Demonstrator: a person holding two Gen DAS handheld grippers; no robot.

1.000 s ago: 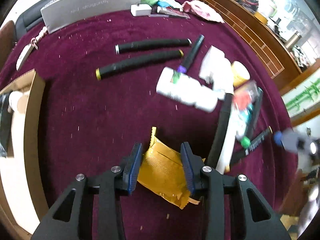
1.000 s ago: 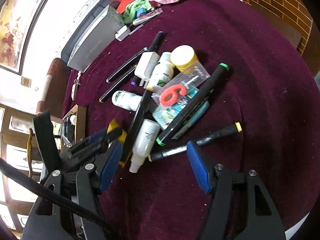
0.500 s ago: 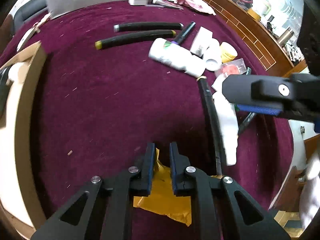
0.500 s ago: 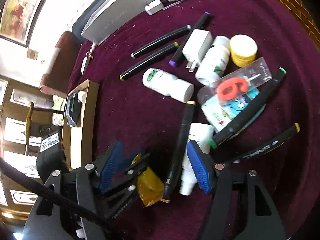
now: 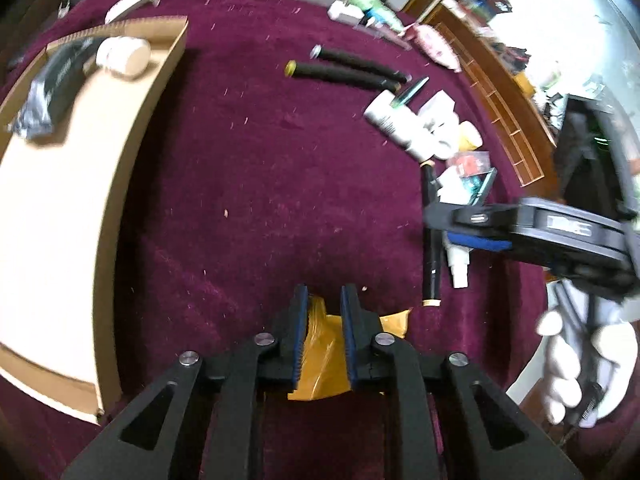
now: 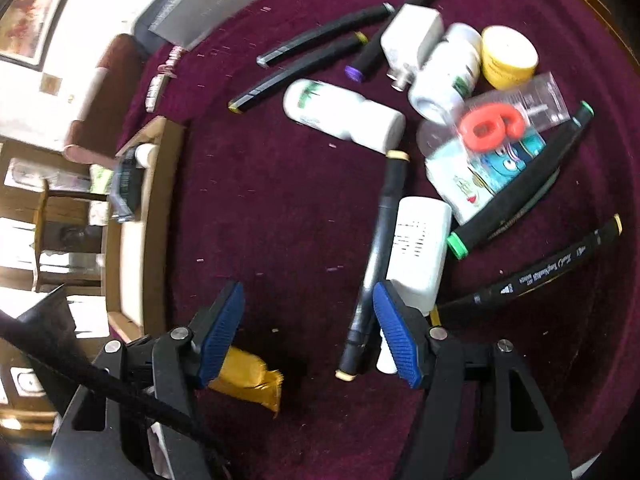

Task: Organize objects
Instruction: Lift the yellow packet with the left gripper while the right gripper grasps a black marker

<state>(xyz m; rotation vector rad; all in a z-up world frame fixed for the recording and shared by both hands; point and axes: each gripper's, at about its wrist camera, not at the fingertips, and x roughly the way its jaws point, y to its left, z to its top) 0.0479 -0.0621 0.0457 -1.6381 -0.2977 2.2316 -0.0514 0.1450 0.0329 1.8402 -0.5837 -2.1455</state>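
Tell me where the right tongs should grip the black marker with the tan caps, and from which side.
Grip the black marker mid-barrel, from above, jaws across its width. It lies flat with bare cloth on its left; the white spray bottle crowds its right side, so probably favour the lower half, where the right tongs hover open.

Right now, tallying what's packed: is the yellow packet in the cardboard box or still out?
Out. The yellow packet is pinched in the left gripper above the maroon cloth, beside the cardboard box.

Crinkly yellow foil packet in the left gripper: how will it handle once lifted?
Probably floppy: the yellow foil packet bulges and creases between the left gripper pads. Likely light, since a thin pinch holds it. The glossy film may slip, and the free end should droop.
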